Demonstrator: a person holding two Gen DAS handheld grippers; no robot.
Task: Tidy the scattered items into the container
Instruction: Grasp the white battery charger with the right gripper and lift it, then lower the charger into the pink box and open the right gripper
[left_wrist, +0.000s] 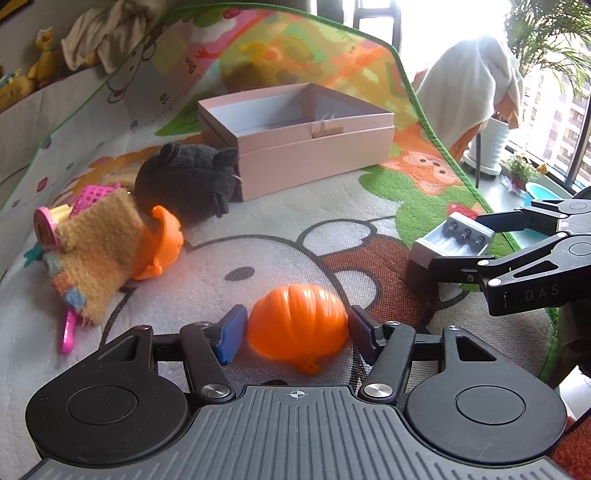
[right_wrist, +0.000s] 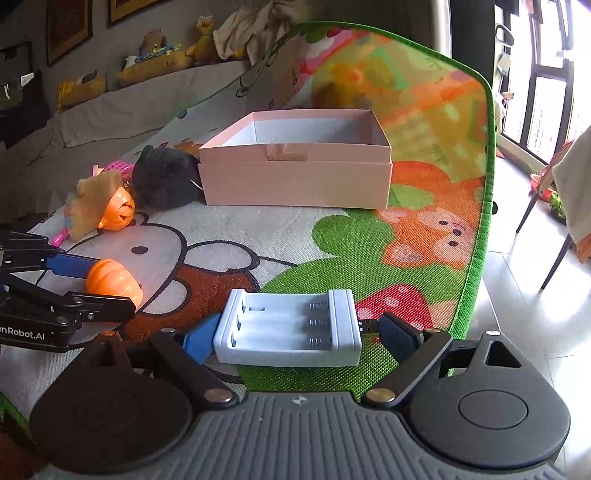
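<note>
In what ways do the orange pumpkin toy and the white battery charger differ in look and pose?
The orange pumpkin toy is round and ribbed; the white battery charger is a flat box with open slots. The pumpkin toy lies tipped on its side, while the charger lies flat, slots up. Both rest on the play mat, each between the blue pads of one tool.

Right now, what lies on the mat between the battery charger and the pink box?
Nothing: in the right wrist view only bare play mat lies between the battery charger and the pink box.
</note>
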